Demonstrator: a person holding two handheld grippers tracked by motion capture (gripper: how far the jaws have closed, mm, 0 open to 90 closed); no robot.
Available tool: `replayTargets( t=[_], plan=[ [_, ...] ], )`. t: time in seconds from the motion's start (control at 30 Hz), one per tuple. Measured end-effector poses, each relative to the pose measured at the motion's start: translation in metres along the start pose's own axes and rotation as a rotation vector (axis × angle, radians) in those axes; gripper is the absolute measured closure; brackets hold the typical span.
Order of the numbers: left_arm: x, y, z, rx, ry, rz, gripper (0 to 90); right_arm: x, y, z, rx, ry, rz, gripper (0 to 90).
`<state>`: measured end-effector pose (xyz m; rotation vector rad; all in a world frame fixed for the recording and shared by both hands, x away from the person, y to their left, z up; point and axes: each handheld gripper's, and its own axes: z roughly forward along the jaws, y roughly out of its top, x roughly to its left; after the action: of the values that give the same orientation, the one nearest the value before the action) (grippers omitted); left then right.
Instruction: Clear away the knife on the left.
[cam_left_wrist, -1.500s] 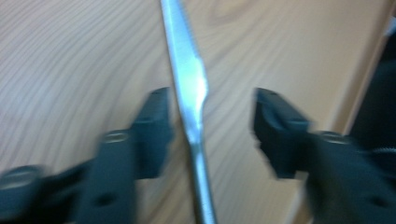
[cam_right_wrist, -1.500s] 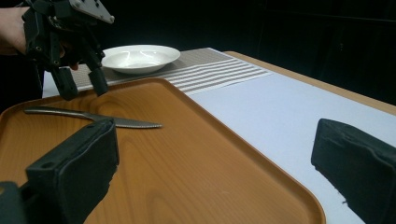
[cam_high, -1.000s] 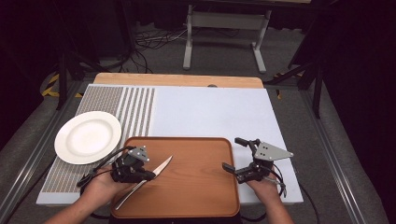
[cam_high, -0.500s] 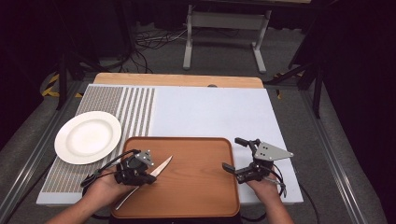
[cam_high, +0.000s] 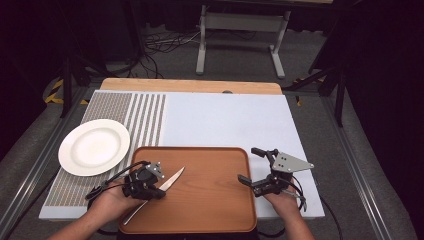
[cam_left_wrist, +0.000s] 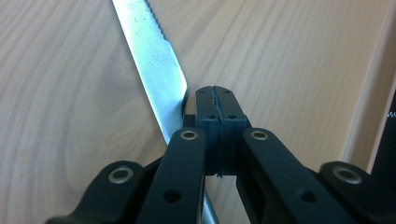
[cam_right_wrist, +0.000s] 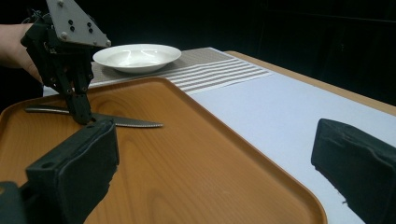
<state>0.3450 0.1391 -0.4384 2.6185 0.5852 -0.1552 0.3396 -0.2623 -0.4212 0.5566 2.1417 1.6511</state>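
A table knife (cam_high: 170, 180) lies slantwise on the left half of the brown wooden tray (cam_high: 210, 210), blade toward the far right. My left gripper (cam_high: 152, 192) points down at the knife's middle. In the left gripper view its jaws (cam_left_wrist: 215, 93) are pressed together with nothing between them, and the serrated blade (cam_left_wrist: 154, 60) runs just to their left. In the right gripper view those tips (cam_right_wrist: 85, 119) touch or nearly touch the knife (cam_right_wrist: 135, 123). My right gripper (cam_high: 252, 166) is open at the tray's right rim, one jaw over the tray (cam_right_wrist: 187, 163) and one over the mat.
A white plate (cam_high: 94, 146) sits on the striped left part of the pale mat (cam_high: 225, 120), left of and beyond the tray. The table's wooden far edge (cam_high: 190, 86) lies past the mat. A metal stand and cables are on the floor behind.
My left hand has shifted slightly to the right above the knife. The knife and my right gripper have kept their places.
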Motion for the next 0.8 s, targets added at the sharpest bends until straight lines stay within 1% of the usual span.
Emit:
replayTargets(
  t=[0.1,0.3,0.33,0.53,0.6,0.67,0.77,0.8],
  plan=[
    [0.0004,-0.0001,-0.0005,0.005,0.002,0.001,90.0,0.0000,0.0001,0.0000,-0.001,-0.001,0.000,1.4],
    [0.0004,-0.0010,-0.0016,0.009,0.030,-0.001,90.0,0.0001,0.0001,0.0001,-0.004,-0.001,0.001,1.4],
    [0.0005,-0.0011,-0.0019,0.010,0.034,-0.006,90.0,0.0001,0.0001,0.0000,-0.001,-0.001,0.000,1.4],
    [0.0025,-0.0011,-0.0036,0.021,0.045,-0.017,90.0,0.0002,0.0002,0.0002,-0.001,-0.001,-0.001,1.4],
    [0.0035,-0.0015,-0.0042,0.022,0.052,-0.014,90.0,0.0001,0.0001,0.0001,-0.001,-0.001,0.001,1.5],
    [0.0045,-0.0031,-0.0055,0.024,0.064,-0.023,90.0,0.0001,0.0001,0.0002,-0.001,-0.001,0.002,1.5],
    [0.0059,-0.0045,-0.0065,0.024,0.069,-0.028,90.0,0.0003,-0.0001,0.0005,0.001,0.000,0.002,1.4],
    [0.0076,-0.0061,-0.0077,0.023,0.073,-0.036,90.0,0.0003,-0.0001,0.0006,0.001,0.000,0.002,1.5]
  ],
)
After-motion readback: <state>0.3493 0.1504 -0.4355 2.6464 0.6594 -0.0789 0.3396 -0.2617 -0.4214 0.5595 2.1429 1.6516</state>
